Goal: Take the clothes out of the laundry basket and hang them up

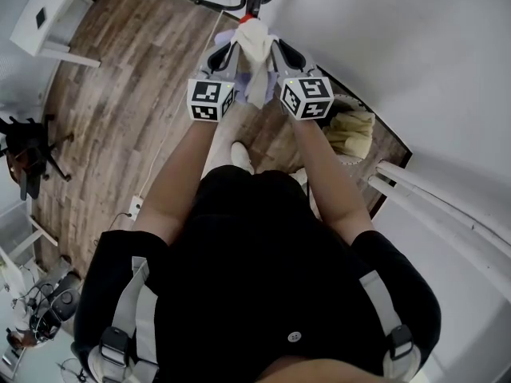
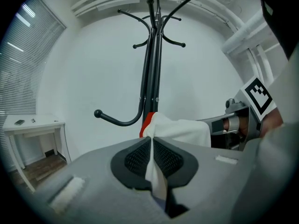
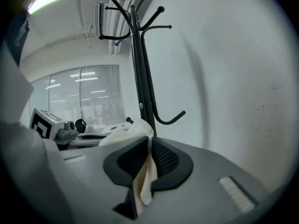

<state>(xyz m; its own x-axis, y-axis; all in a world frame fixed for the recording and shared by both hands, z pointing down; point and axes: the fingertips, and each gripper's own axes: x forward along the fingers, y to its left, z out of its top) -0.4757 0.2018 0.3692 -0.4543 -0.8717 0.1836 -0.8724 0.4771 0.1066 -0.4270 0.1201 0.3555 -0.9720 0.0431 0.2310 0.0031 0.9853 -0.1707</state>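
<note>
The left gripper (image 2: 152,146) has its fingers (image 2: 135,158) clamped on one edge of the white garment (image 2: 184,132), right in front of the coat rack (image 2: 152,69). The right gripper (image 3: 149,153) pinches the other edge tight too, so the garment's bunched between them.

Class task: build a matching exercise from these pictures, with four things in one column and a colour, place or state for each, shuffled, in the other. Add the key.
Things:
1. garment
2. coat stand
3. floor
4. side table

Descriptions:
A. black, upright
B. brown wooden planks
C. standing on legs beside the window blinds
D. pinched by both the left gripper and the right gripper

Pairs: 1-D, 2-A, 3-B, 4-C
</note>
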